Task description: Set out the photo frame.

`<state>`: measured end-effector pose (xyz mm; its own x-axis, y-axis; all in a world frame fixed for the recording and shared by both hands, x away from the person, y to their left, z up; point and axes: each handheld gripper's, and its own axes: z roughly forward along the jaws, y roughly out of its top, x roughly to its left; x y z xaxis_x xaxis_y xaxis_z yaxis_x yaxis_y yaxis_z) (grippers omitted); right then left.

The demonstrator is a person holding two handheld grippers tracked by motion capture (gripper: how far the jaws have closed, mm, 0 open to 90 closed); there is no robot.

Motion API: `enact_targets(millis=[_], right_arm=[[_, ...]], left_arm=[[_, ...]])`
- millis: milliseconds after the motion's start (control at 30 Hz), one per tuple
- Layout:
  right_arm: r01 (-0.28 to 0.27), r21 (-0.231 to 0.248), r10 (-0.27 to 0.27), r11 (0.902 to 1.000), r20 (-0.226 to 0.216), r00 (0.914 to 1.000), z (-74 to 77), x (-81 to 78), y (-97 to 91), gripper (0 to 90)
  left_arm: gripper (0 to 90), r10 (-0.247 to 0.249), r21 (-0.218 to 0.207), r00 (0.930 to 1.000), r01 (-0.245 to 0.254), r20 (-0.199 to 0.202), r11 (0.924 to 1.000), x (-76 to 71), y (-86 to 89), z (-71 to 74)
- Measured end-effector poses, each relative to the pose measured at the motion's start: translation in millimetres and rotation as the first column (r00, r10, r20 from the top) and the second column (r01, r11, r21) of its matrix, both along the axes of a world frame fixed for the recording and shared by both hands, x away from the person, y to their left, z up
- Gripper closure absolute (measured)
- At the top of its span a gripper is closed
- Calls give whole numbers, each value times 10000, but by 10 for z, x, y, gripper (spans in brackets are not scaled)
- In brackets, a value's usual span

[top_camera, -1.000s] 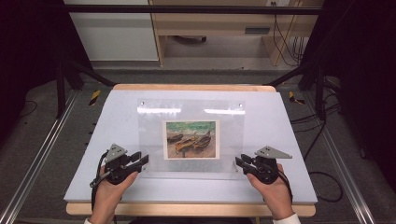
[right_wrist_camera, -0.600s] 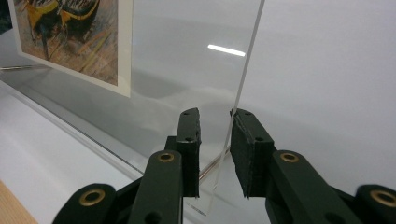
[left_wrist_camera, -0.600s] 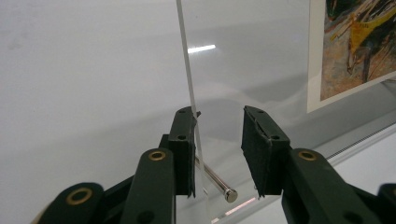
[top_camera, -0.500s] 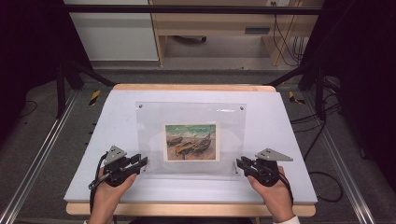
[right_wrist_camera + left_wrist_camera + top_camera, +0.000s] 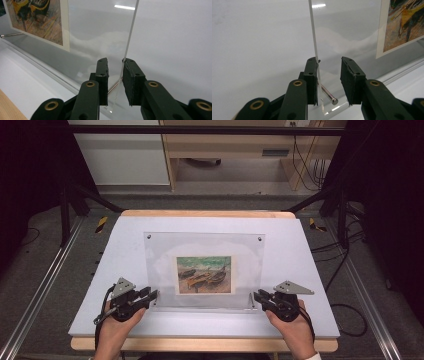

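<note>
A clear acrylic picture frame holding a boat painting lies on the white board. My left gripper is at its near left corner and my right gripper at its near right corner. In the left gripper view the jaws of the left gripper straddle the sheet's edge and a metal pin. One pad touches the sheet and the other stands off. The right gripper straddles the opposite edge likewise, with a gap at one pad. Both pairs of jaws have just been closing.
The board rests on a wooden table. Yellow-and-black clamps sit at its far corners. Aluminium rails run along the left, and cables lie on the floor at the right. A cabinet stands behind.
The bright glare stripes on the frame's far part have faded and its outline sits slightly nearer to me. Both hands stay where they were.
</note>
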<state>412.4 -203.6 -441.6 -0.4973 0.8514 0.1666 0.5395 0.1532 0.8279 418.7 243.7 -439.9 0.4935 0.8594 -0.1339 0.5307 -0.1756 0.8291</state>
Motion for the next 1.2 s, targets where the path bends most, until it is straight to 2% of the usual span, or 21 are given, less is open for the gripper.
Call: enact_targets(millis=[1200], right_arm=[[-184, -99, 183, 9998, -95, 9998, -31, -109, -7, 744]], left_arm=[[672, -223, 264, 9996, 227, -148, 9994, -108, 1, -30]])
